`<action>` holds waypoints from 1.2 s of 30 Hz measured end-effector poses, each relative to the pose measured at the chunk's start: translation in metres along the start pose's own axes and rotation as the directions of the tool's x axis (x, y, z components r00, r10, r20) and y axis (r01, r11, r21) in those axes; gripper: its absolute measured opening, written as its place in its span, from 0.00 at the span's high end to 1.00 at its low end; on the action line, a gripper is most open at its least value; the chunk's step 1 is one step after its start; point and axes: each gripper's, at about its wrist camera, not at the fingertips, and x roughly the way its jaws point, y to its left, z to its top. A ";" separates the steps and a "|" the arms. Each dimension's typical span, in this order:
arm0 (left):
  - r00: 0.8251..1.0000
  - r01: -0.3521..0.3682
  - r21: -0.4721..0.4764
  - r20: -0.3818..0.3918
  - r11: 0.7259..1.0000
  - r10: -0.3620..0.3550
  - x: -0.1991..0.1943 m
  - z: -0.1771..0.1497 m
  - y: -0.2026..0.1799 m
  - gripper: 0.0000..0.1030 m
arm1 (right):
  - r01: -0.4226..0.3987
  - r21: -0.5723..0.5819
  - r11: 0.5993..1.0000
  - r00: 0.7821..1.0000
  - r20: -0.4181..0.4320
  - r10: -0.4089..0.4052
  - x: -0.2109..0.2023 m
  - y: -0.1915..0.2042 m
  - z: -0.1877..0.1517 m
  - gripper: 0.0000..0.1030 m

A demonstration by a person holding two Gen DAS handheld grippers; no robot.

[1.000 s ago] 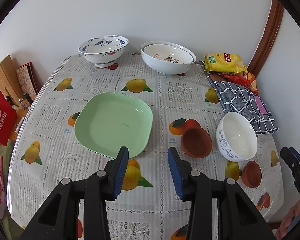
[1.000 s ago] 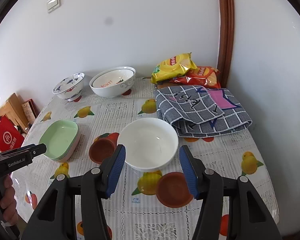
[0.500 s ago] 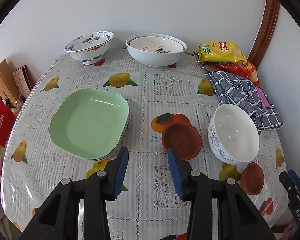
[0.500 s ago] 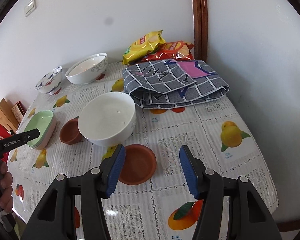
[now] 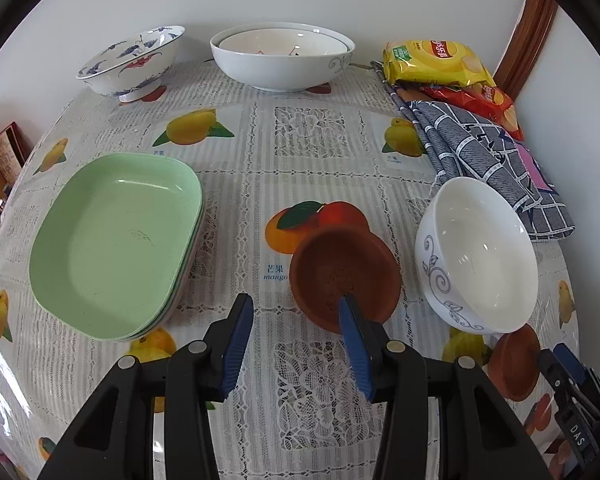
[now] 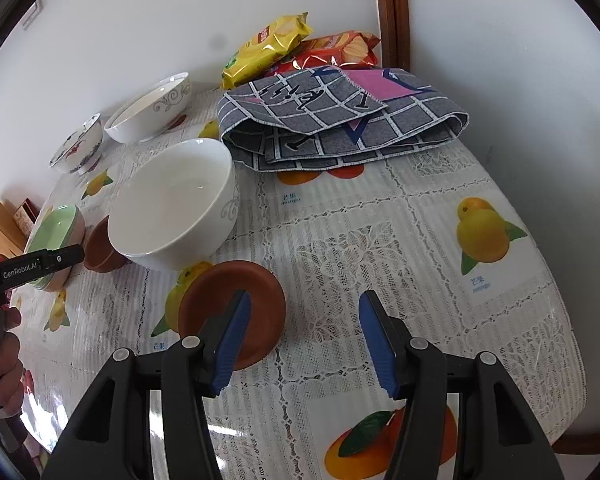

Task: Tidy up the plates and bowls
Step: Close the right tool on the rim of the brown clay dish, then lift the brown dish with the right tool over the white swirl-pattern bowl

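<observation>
My left gripper [image 5: 294, 316] is open; its right finger overlaps the near rim of a small brown clay bowl [image 5: 340, 268]. A stack of green plates [image 5: 112, 240] lies to its left. A white bowl [image 5: 480, 252] stands to the right of the clay bowl, with a brown clay saucer [image 5: 512, 364] beside it. My right gripper [image 6: 302, 320] is open; its left finger is over the right part of that saucer [image 6: 228, 312]. The white bowl [image 6: 172, 208] sits just beyond the saucer.
A blue-patterned bowl [image 5: 132, 60] and nested large white bowls [image 5: 282, 56] stand at the table's far edge by the wall. A folded checked cloth [image 6: 340, 120] and snack bags [image 6: 268, 44] lie at the far right. The table edge runs close on the right.
Both grippers have moved forward and down toward the table. The left has shifted right from the green plates to the clay bowl; the right has swung onto the clay saucer.
</observation>
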 end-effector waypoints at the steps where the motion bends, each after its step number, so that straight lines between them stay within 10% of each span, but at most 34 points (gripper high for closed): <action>1: 1.000 0.001 0.002 -0.005 1.000 -0.001 0.003 0.002 -0.001 0.59 | -0.002 0.000 1.000 1.000 -0.008 0.002 0.003 0.000 -0.001 0.46; 18: 0.998 0.014 -0.015 -0.055 1.000 -0.014 0.042 0.015 -0.001 0.59 | 0.006 -0.001 1.000 1.000 -0.015 -0.006 0.029 0.003 -0.004 0.73; 22: 0.999 0.018 0.001 -0.032 1.000 -0.018 0.043 0.013 -0.004 0.69 | -0.010 -0.016 1.000 1.000 -0.007 0.010 0.030 0.007 -0.003 0.88; 36: 0.998 0.065 0.023 0.001 0.998 -0.065 0.016 0.009 -0.001 0.92 | 0.020 -0.015 1.000 0.999 0.030 -0.019 0.013 0.018 -0.004 0.92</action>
